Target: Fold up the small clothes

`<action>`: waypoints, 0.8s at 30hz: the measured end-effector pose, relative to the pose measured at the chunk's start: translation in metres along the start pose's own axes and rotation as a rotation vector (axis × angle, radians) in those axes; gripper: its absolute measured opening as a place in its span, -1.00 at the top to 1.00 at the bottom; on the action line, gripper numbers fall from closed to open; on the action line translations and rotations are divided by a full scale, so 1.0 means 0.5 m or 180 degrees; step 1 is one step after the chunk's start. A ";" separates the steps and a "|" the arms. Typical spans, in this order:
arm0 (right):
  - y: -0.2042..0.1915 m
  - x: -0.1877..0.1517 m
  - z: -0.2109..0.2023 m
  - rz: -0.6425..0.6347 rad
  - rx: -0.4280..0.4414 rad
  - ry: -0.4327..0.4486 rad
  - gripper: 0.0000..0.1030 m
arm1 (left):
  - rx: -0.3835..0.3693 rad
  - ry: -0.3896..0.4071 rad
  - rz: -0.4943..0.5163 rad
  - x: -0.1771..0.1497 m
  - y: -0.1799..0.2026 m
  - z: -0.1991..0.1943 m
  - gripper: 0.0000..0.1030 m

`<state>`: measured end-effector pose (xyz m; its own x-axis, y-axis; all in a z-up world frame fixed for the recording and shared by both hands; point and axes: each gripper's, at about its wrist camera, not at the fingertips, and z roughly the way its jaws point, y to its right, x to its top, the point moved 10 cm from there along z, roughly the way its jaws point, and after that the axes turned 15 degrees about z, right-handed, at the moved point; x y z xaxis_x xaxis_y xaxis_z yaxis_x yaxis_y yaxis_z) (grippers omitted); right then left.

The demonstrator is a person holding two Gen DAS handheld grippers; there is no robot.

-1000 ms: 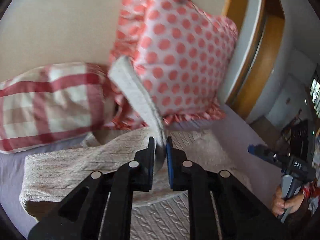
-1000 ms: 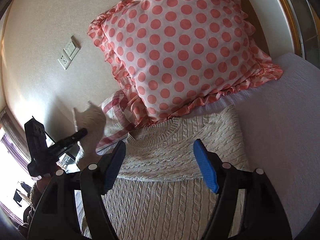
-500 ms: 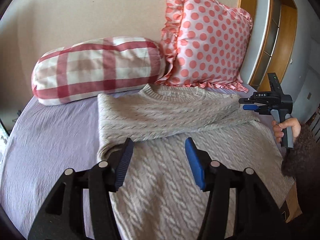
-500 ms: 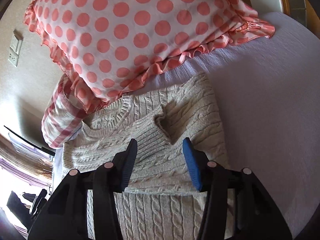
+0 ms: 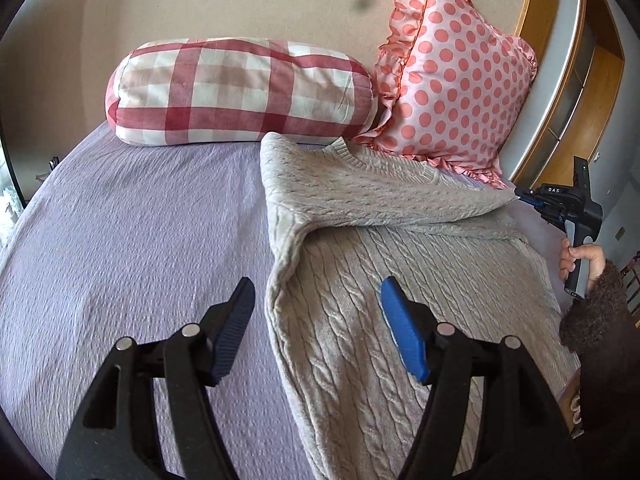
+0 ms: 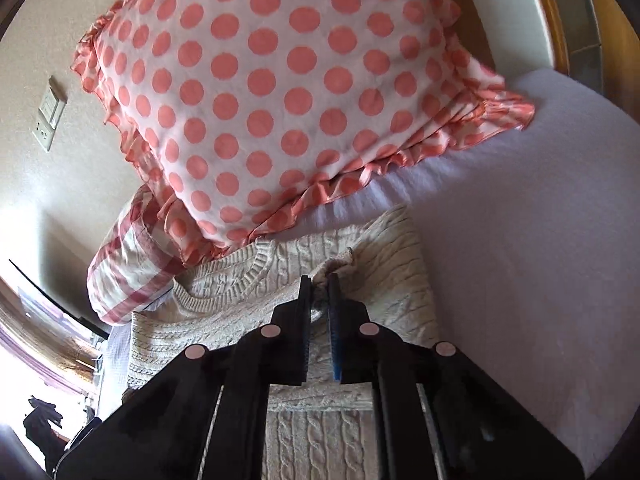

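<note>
Cream cable-knit, the sweater (image 5: pixel 400 280) lies spread on the lilac bedspread (image 5: pixel 140 260), its left edge running between the left gripper (image 5: pixel 316 328)'s fingers, which stand released and wide. The right gripper (image 6: pixel 319 292) is clenched on a folded-over sleeve end just ahead of its fingertips. The knit looks thick, soft and stretchy (likely to sag), so grip hems or edges.

Left claw (image 5: pixel 316 312) spread wide and empty, right claw (image 6: pixel 319 280) pinched nearly closed
</note>
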<state>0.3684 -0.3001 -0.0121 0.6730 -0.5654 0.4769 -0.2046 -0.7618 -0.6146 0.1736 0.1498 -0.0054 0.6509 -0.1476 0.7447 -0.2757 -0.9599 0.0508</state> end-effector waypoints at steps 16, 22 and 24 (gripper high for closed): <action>0.157 -0.239 -0.236 -0.0094 -0.0090 -0.0416 -0.09 | -0.0659 -0.0215 -0.0338 -0.188 0.076 -0.073 -0.48; 0.213 -0.330 -0.276 0.0041 0.0039 -0.0597 0.13 | -0.0746 -0.0131 -0.0403 -0.221 0.112 -0.095 -0.36; 0.214 -0.365 -0.282 0.0061 0.0160 -0.0692 0.29 | -0.0756 -0.0112 -0.0443 -0.230 0.119 -0.103 -0.17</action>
<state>0.1233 -0.3231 -0.0762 0.8078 -0.4941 0.3215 -0.1867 -0.7318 -0.6555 0.0460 0.1219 -0.0536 0.7172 -0.0303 0.6962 -0.3372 -0.8894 0.3086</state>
